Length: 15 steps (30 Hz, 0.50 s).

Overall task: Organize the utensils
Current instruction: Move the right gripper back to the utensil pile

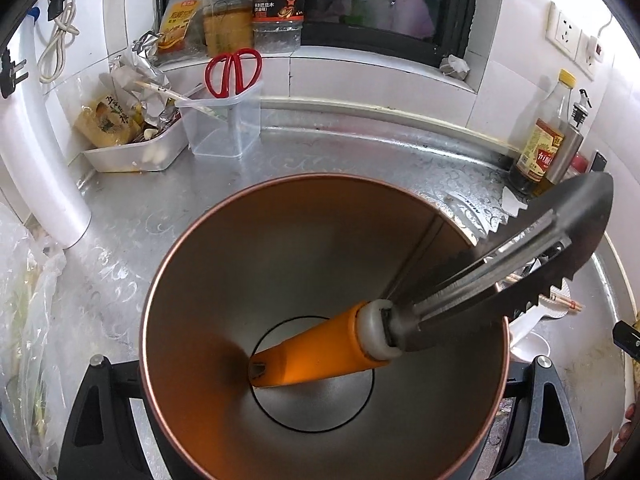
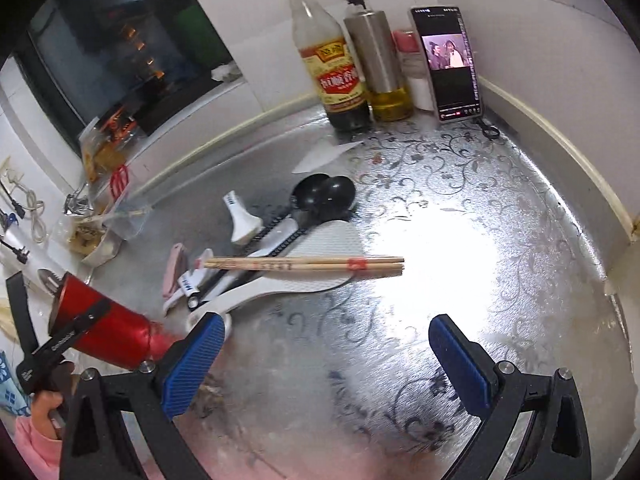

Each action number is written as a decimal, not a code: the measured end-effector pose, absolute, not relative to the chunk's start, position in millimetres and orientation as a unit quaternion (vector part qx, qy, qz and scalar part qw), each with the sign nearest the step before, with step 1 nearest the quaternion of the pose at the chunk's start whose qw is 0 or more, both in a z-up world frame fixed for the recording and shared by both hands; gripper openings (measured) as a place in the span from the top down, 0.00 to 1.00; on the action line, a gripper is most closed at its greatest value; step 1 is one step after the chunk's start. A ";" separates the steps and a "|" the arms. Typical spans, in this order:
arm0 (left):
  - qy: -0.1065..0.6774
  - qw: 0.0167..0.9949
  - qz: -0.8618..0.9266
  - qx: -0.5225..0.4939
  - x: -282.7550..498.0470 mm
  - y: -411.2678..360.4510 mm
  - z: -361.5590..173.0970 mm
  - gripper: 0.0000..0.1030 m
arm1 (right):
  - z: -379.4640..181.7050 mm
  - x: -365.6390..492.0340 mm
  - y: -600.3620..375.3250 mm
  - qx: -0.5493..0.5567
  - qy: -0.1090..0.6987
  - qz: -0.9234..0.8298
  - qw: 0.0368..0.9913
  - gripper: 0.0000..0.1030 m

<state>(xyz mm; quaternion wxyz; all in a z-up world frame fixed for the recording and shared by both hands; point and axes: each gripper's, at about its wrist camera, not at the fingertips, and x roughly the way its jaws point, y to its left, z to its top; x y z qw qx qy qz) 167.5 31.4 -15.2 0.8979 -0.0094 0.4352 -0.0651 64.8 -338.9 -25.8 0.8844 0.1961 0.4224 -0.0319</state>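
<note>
The left gripper (image 1: 320, 420) clamps the red cup (image 1: 320, 320) holding a peeler (image 1: 440, 300). The right gripper (image 2: 326, 364), jaws wide apart, should pinch both chopsticks (image 2: 304, 265) together.

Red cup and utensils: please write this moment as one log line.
left gripper: shut on red cup | in cup: orange-handled peeler | right gripper: open, empty | chopsticks: on counter

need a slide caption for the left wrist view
Left tongs grip a red cup holding an orange-handled peeler above the foil-patterned counter.
</note>
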 end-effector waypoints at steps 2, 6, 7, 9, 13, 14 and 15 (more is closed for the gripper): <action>0.437 0.897 -0.063 -0.010 167.4 30.9 -14.3 0.12 | -27.3 70.4 -336.0 0.182 0.425 -0.027 0.886 0.00; 0.433 0.899 -0.063 -0.005 166.3 29.7 -10.9 0.12 | -27.0 89.8 -314.8 0.138 0.426 0.009 0.894 0.00; 0.431 0.900 -0.063 -0.003 166.1 29.5 -9.4 0.12 | -26.5 95.6 -307.9 0.123 0.426 0.017 0.896 0.00; 0.427 0.902 -0.063 -0.002 165.6 29.3 -5.9 0.12 | -25.6 109.9 -292.0 0.086 0.428 0.030 0.899 0.00; 0.427 0.902 -0.061 -0.002 166.2 29.0 -3.8 0.12 | -27.6 135.3 -263.2 0.010 0.437 0.053 0.898 0.00; 0.427 0.902 -0.062 -0.001 165.9 28.7 -3.5 0.12 | -28.4 140.4 -257.4 -0.009 0.436 0.053 0.898 0.00; 0.428 0.902 -0.062 0.001 165.7 28.1 -3.2 0.12 | -30.5 146.3 -251.7 -0.027 0.438 0.054 0.897 0.00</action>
